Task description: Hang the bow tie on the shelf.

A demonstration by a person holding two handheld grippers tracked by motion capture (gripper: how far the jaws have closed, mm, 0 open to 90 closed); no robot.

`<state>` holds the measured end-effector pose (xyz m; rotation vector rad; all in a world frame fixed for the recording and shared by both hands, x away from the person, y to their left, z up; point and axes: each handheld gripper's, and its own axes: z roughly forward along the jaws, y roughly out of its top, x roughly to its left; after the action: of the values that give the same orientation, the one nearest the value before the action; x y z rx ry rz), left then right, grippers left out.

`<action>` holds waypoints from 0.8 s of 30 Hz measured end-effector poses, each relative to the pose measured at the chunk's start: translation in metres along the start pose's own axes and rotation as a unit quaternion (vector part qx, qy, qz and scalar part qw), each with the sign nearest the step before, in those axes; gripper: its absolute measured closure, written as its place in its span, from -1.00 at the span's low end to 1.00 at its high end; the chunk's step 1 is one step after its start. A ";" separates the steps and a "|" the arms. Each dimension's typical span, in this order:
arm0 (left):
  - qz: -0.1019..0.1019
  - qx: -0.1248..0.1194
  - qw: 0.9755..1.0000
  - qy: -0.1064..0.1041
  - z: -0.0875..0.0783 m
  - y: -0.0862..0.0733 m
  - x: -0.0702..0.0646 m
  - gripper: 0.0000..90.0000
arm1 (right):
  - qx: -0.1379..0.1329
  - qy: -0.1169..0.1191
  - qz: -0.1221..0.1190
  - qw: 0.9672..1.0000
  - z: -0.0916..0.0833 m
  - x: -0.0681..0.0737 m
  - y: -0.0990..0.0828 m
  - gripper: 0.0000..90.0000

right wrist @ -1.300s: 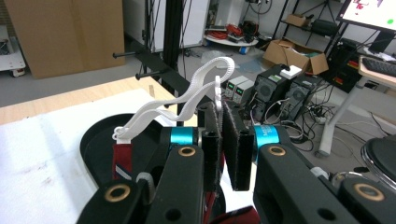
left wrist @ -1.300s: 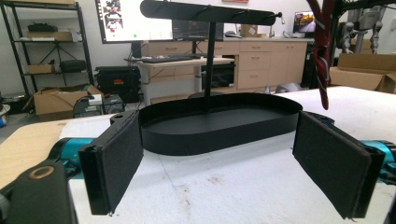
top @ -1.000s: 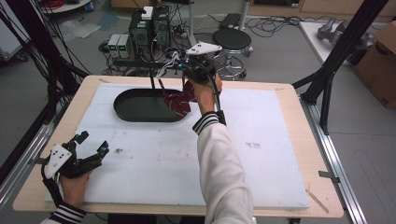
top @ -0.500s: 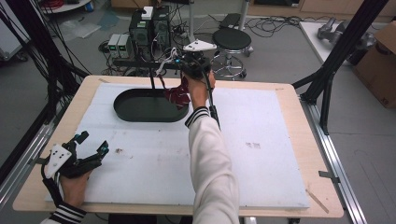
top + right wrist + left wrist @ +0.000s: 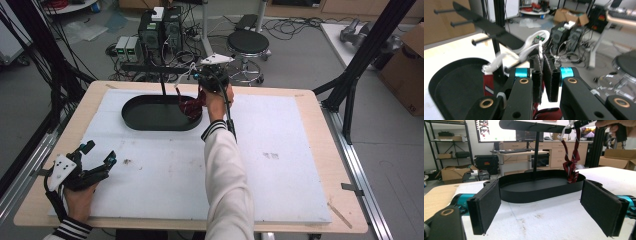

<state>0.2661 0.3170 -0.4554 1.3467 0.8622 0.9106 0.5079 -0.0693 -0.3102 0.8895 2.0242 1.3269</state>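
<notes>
In the high view, the right gripper (image 5: pixel 206 84) sits upper centre of the frame, over the right end of the black oval tray (image 5: pixel 145 117). Its jaws are pinched together on a white cord (image 5: pixel 534 45) – clear in the right gripper view, where the cord loops up from between the pads. From that cord a dark red strap (image 5: pixel 191 106) hangs down w/ its lower end bunched at the tray's right end; whether it touches the tray floor can't be told. A black post (image 5: pixel 535 155) rises from the tray's middle to a crossbar w/ pegs (image 5: pixel 484 38). The left gripper (image 5: pixel 95 162) rests at lower left on the white mat (image 5: pixel 280 170), jaws spread wide, nothing between them – well apart from the tray.
</notes>
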 end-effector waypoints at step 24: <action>0.000 -0.001 1.000 0.000 0.000 0.000 0.000 -0.63 | 0.043 0.016 -0.012 0.999 0.007 0.003 -0.025 0.88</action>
<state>0.2658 0.3168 -0.4555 1.3445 0.8606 0.9119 0.5057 -0.0700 -0.3366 0.8841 2.1248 1.2555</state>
